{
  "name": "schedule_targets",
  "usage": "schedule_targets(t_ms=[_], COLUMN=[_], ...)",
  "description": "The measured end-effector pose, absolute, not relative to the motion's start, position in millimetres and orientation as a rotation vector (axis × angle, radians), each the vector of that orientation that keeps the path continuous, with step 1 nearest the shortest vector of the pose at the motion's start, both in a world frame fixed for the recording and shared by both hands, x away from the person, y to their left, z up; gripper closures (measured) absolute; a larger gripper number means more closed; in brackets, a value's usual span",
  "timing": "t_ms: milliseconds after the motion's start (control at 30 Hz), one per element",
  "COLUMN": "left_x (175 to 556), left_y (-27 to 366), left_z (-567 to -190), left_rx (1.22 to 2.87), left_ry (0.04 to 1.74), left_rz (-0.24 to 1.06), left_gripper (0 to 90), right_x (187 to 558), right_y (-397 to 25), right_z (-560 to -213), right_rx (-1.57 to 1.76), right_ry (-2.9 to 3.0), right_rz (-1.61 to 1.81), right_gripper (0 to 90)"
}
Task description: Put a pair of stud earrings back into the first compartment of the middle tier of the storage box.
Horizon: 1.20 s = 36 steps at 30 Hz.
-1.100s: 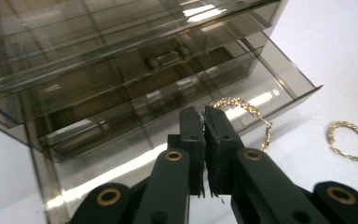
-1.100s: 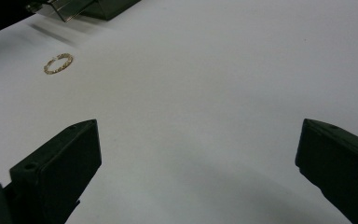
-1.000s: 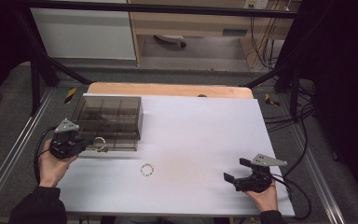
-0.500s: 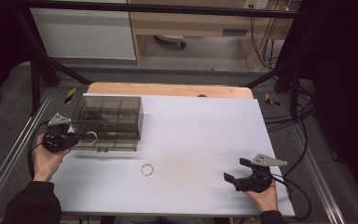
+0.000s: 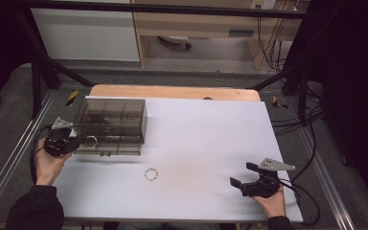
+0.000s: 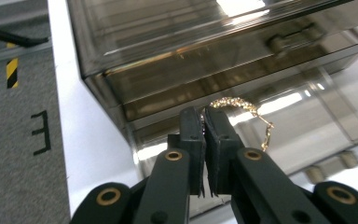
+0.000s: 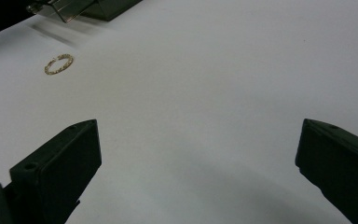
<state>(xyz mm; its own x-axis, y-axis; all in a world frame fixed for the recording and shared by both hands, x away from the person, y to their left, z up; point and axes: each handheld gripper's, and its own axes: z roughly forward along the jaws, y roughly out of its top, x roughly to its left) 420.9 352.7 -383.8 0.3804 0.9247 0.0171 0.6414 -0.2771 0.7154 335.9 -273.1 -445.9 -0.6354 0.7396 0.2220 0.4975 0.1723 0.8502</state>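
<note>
Your left gripper (image 6: 204, 122) has its jaws clenched on a gold bracelet (image 6: 242, 112), pinching one edge of the loop so that the rest arcs out past the tips and its clasp end hangs down to the right. You are holding it just in front of the smoky box (image 5: 112, 123), at its front left corner, above the bench (image 5: 211, 143).

Expect the bracelet to be very light and limp: a fine chain with no stiffness, so it will swing, droop and bunch when you move. It is thin and smooth enough to slide out of a loose pinch, and the links may well bend under a hard one. A grip across the chain near the clasp looks safest.

A second bracelet (image 7: 58, 64) lies flat on the bench, well apart from your right gripper (image 7: 196, 158), whose jaws are spread wide and empty.

Inside the box you cannot tell the compartments apart: reflections and tinted walls blur them. Whether its lid or a drawer is open is unclear. How much chain the jaws cover is hidden.
</note>
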Motion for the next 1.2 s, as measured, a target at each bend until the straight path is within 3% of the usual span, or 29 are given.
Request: schedule_targets(t_ms=[633, 900, 967, 1067, 1100, 1200], left_x=[424.8, 416.0, 412.5, 405.7, 403.6, 397.3], left_y=[361.3, 360.1, 357.7, 353.3, 351.6, 345.8], left_z=[-400.3, -390.5, -387.7, -383.3, -382.1, -379.4], left_rx=[2.023, 1.974, 1.975, 1.965, 1.965, 1.975], left_ry=[1.408, 1.369, 1.345, 1.307, 1.291, 1.254], left_rz=[0.568, 0.555, 0.559, 0.557, 0.554, 0.550], left_gripper=[83.8, 67.2, 57.5, 53.0, 47.7, 43.6], right_x=[335.9, 335.9, 335.9, 335.9, 335.8, 335.9], right_y=[-273.6, -273.5, -273.5, -273.4, -273.3, -273.2], right_z=[-445.6, -445.7, -445.6, -445.7, -445.7, -445.8], right_rx=[1.194, 1.193, 1.194, 1.193, 1.195, 1.195], right_ry=[2.204, 2.204, 2.204, 2.204, 2.205, 2.205], right_rz=[1.450, 1.452, 1.452, 1.451, 1.451, 1.450], right_gripper=[0.7, 0.7, 0.7, 0.7, 0.7, 0.7])
